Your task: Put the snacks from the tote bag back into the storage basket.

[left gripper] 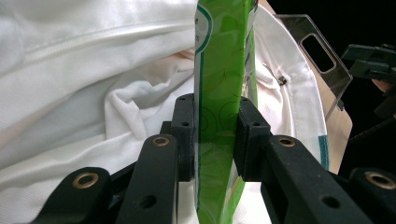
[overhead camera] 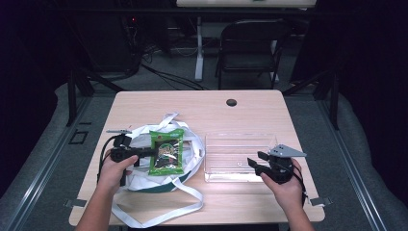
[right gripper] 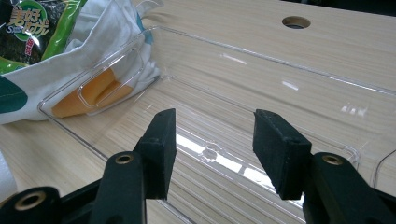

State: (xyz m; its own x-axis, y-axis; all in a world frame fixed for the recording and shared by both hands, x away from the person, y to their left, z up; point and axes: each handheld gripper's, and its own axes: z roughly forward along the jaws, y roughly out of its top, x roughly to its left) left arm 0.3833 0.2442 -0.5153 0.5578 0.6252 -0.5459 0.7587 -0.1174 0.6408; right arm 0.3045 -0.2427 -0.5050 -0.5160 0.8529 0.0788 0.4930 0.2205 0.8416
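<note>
Seaweed snack packet (left gripper: pixel 219 93) pinched by edge in my left gripper (overhead camera: pixel 144 152), jaws pressed on green film, packet over white tote bag (overhead camera: pixel 144 180). Step, as I judge: lifting it out of bag. Next: carry it toward my right gripper (overhead camera: pixel 257 161), jaws spread, empty, hanging over clear plastic tray (right gripper: pixel 280 70); release inside.

Glossy green plastic packet (left gripper: pixel 219 116), soft white cloth bag (left gripper: pixel 70 93), clear smooth plastic tray (right gripper: pixel 261 93), matt wood-grain table (overhead camera: pixel 192 103).

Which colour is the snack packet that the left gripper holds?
Bright green snack packet with a dark printed panel; the high view shows it best.
</note>
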